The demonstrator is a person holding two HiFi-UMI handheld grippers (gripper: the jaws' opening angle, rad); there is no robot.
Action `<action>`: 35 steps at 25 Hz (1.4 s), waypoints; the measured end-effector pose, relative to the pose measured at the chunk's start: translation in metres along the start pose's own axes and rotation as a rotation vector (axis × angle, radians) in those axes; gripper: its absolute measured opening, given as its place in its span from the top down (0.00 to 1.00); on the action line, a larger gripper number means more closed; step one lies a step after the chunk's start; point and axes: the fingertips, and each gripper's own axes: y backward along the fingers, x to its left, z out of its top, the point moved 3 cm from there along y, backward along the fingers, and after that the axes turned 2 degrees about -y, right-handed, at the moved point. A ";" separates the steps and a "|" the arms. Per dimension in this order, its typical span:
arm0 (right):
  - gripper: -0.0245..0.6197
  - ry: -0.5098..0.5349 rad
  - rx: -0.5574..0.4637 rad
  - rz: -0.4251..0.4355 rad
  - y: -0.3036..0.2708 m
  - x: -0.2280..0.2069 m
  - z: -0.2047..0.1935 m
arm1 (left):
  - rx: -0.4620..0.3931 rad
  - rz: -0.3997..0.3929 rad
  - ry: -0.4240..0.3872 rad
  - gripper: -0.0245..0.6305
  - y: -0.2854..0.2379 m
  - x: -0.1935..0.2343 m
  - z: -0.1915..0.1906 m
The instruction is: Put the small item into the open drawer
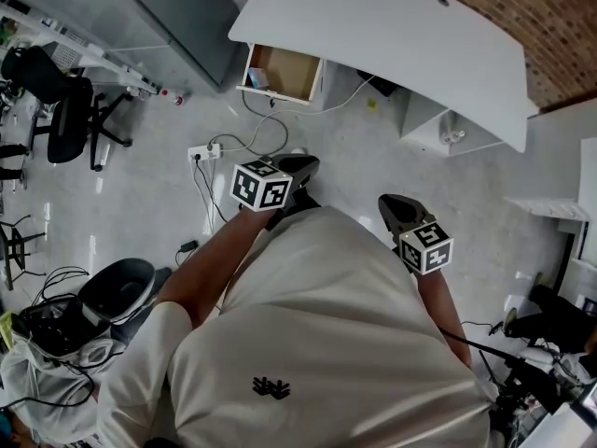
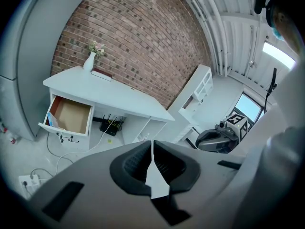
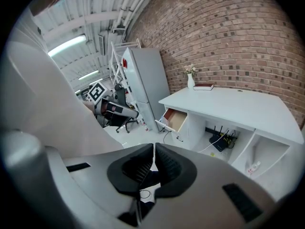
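Well, left gripper [image 2: 152, 146]: clenched, empty.
Right gripper [image 3: 153, 150]: clenched, empty too.
Small item [image 2: 51, 120]: lay in the open drawer [image 2: 74, 116], against its left wall, well apart from both.

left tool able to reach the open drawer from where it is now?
Probably not yet. The open drawer sits across the floor from the left tool; only cables lie between, so stepping closer should do.

Counter [image 1: 401, 35] ahead of left tool [image 1: 300, 163] and right tool [image 1: 392, 203]; open drawer [image 1: 280, 73] under its left end, ahead of left tool; power strip [image 1: 202, 153] on floor [image 1: 373, 147], left of left tool.
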 end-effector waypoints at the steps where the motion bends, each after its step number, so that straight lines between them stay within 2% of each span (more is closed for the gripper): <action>1: 0.90 0.001 0.001 0.001 0.000 0.001 0.001 | -0.002 0.004 0.001 0.91 0.002 0.001 0.001; 35: 0.91 0.010 0.012 0.013 0.000 0.005 -0.001 | 0.013 0.032 0.017 0.91 0.007 0.008 -0.006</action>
